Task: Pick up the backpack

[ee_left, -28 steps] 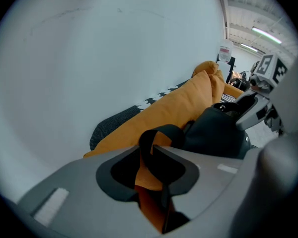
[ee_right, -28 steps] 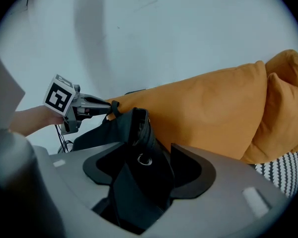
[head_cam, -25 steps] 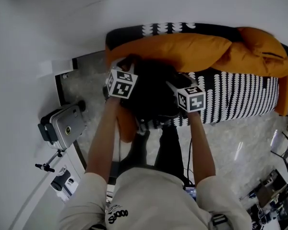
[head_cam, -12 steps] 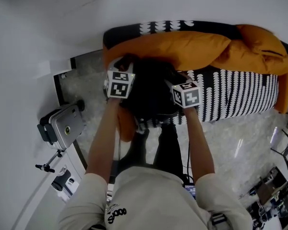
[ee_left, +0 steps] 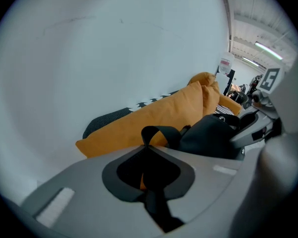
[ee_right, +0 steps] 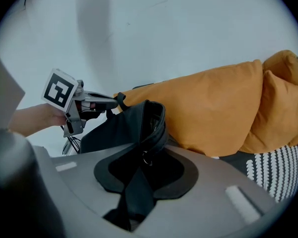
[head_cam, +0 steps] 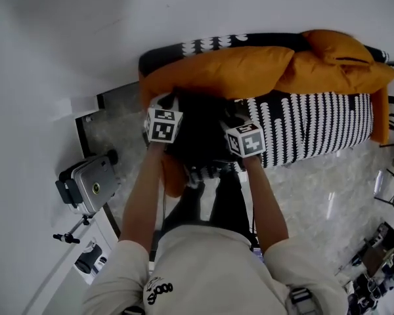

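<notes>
The black backpack (head_cam: 200, 133) rests against the front of the sofa, below an orange cushion (head_cam: 236, 71). My left gripper (head_cam: 163, 125) is at its left side and my right gripper (head_cam: 245, 140) at its right. In the left gripper view the jaws of the left gripper (ee_left: 149, 182) are closing, with a black strap loop (ee_left: 161, 133) pinched between them; the backpack body (ee_left: 213, 135) lies just beyond. In the right gripper view the jaws of the right gripper (ee_right: 136, 187) are closing on a wider black strap (ee_right: 134, 195) that leads up to the backpack (ee_right: 124, 128).
The sofa (head_cam: 315, 126) has a black and white pattern and stands against a white wall (head_cam: 65, 31). A grey device on a tripod (head_cam: 92, 186) stands on the floor at the left. Dark equipment (head_cam: 374, 268) crowds the lower right corner.
Both marker cubes have shifted slightly toward me, and the right one has moved closer to the left. The sofa and cushions sit a little further left in the view.
</notes>
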Demonstrator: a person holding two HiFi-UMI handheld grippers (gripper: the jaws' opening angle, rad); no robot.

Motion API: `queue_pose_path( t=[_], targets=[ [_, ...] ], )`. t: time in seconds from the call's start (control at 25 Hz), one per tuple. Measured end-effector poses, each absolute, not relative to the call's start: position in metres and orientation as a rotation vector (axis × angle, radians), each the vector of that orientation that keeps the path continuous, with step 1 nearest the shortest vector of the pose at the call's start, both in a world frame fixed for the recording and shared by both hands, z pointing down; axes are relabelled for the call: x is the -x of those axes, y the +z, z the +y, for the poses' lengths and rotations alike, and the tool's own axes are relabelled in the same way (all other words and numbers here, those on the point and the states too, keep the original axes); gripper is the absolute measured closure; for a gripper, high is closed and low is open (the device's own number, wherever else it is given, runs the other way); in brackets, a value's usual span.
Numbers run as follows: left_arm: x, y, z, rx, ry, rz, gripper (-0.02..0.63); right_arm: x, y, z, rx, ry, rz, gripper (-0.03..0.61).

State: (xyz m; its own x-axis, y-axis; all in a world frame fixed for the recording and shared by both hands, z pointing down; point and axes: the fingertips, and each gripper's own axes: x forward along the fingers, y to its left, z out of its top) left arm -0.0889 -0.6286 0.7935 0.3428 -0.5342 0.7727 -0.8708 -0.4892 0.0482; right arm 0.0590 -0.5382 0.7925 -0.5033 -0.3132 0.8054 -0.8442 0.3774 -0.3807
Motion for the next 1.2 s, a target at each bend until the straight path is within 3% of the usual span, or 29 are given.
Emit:
queue_pose_path(
  t=[1.2],
  targets=[
    [0.004, 0.57, -0.493, -2.629, 0.751, -1.222, 0.601, -0.124, 0.62, -0.407, -1.356, 0.904, -2.13, 0.508]
  ],
)
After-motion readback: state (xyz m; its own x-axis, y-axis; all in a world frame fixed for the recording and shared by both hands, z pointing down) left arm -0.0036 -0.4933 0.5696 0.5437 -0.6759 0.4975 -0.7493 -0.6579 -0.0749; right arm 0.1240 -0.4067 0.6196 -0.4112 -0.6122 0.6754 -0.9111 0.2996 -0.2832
